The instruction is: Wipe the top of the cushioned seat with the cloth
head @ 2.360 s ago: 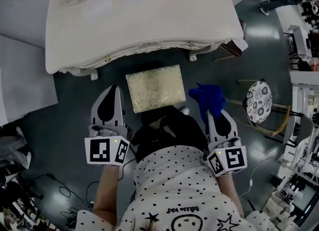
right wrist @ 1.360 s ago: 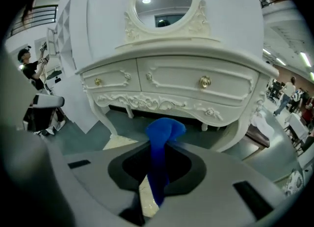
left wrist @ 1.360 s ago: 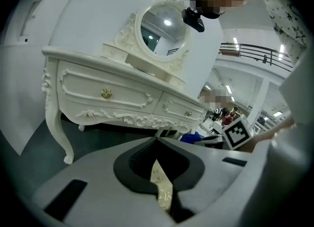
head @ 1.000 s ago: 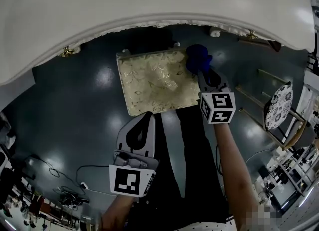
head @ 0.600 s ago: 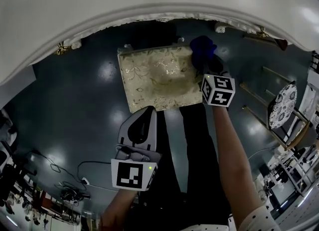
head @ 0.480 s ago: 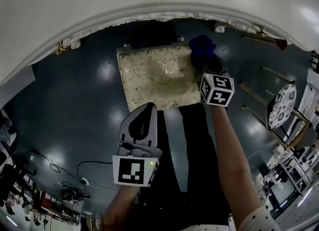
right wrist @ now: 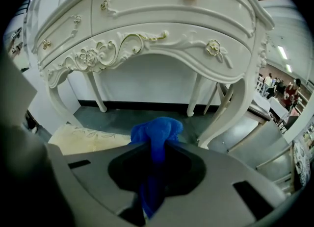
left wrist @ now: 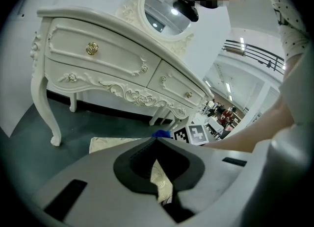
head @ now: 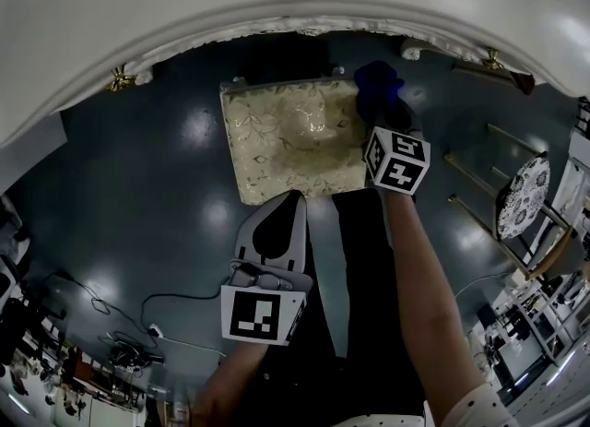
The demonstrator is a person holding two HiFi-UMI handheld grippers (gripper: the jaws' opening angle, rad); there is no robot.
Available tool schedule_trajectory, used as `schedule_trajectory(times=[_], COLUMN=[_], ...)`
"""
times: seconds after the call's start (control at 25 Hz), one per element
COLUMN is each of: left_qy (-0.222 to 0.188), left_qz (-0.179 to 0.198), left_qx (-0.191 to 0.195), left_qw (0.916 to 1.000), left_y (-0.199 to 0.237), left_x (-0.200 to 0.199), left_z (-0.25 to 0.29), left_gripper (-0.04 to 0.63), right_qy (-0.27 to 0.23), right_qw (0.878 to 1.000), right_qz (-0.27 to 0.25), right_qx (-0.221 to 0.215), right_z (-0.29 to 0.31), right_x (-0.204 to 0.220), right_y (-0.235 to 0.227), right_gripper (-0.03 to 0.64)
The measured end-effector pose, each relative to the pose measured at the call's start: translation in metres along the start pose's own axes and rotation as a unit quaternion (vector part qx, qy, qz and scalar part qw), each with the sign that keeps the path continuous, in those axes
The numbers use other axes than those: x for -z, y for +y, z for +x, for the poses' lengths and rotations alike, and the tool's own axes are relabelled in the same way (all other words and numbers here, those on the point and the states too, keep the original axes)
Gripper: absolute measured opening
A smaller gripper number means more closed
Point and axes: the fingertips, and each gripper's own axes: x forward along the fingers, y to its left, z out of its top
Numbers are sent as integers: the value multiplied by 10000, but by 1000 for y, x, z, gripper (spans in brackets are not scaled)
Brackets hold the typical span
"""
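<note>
In the head view, your right gripper point(head: 382, 119) holds a bunched blue cloth point(head: 377, 84) at the far right corner of the rectangular cream-and-gold patterned cushioned seat point(head: 290, 144). The seat stands on the dark floor point(head: 138, 185), just in front of a white carved dressing table point(head: 277, 1). Your left gripper point(head: 293, 202) hangs just beside the seat's near edge.

In the left gripper view, its fingers are together, with nothing between them.

In the right gripper view, the fingers are clamped on the cloth, whose free end bulges past the seat's right edge. You cannot tell whether it touches the cushion.

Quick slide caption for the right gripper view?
Right gripper clamps the blue cloth near the cushioned seat, facing a white dressing table.
</note>
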Motion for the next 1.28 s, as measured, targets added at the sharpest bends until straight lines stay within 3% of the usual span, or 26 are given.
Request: schedule_trajectory(times=[0.44, 1.28], left_qy=[72, -291], left_qz=[-30, -357], left_qx=[-69, -284], left_qw=[9999, 9985], left_y=[6, 25], left_x=[4, -8], left_z=[-4, -19], left_gripper=[-3, -3], right_qy=[17, 57], right_qw=[9999, 9992], right_qz=[-73, -205], right_qx=[-116, -353], right_z=[-1, -2], right_x=[-2, -2], right_y=[25, 73], right_gripper=[60, 60])
